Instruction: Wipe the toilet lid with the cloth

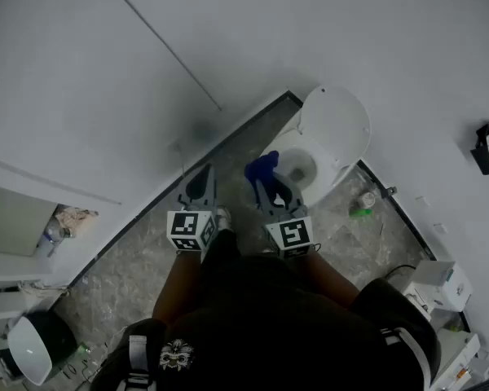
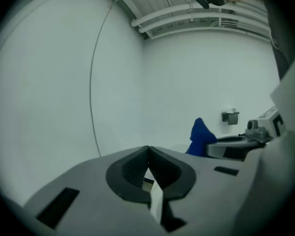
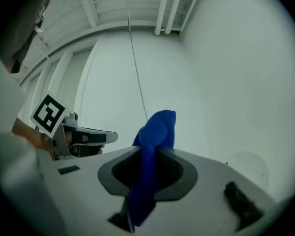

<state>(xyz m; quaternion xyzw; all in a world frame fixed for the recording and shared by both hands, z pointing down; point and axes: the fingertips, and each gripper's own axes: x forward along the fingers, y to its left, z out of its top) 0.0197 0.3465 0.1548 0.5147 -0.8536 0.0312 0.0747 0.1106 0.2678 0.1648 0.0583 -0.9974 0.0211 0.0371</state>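
Right gripper (image 3: 148,150) clenched on blue cloth (image 3: 160,126), bunched above jaw tips; left gripper (image 2: 147,149) closed, empty

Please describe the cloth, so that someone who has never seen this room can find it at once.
Find the white toilet, its lid raised. Just in front of its bowl, the right gripper pinches a bunched cloth. It is the only deep blue thing in view.
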